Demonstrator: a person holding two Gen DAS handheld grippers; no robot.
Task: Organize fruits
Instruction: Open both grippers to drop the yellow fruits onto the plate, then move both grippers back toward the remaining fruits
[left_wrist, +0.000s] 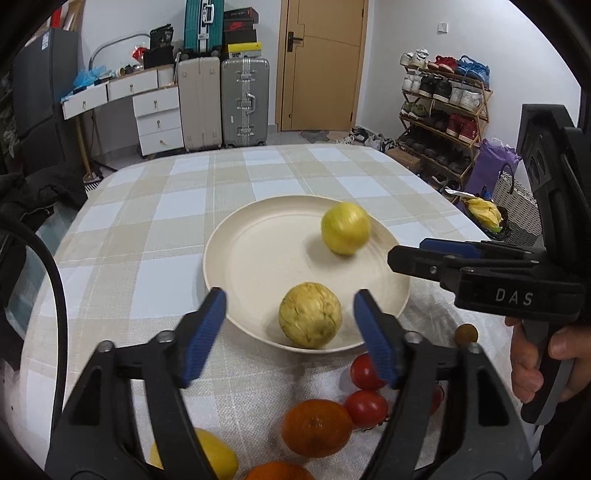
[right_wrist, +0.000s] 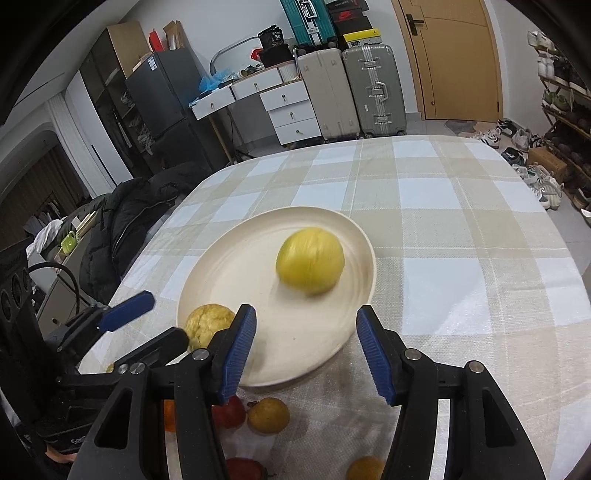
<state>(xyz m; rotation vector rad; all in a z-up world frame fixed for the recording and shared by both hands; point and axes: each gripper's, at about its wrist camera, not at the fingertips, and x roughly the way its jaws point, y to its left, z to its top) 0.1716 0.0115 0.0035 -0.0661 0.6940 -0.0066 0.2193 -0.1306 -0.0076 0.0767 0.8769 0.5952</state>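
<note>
Two fruits sit on the cream plate (left_wrist: 221, 258) on the checked table (left_wrist: 147, 206). The wrinkled yellow fruit (left_wrist: 309, 314) lies at the near rim, just ahead of the left gripper (left_wrist: 290, 334), whose jaws stand wide with nothing pinched. The smooth yellow-green fruit (right_wrist: 310, 260) is blurred, farther in on the plate, ahead of the right gripper (right_wrist: 306, 350), jaws apart and empty too. Both grippers tilt down toward the plate; a hand (left_wrist: 535, 365) wraps the right gripper's handle at the frame edge. Near the table's front edge, an orange (left_wrist: 316, 428) and tomatoes (left_wrist: 365, 406) lie partly hidden behind the left gripper's arms.
</note>
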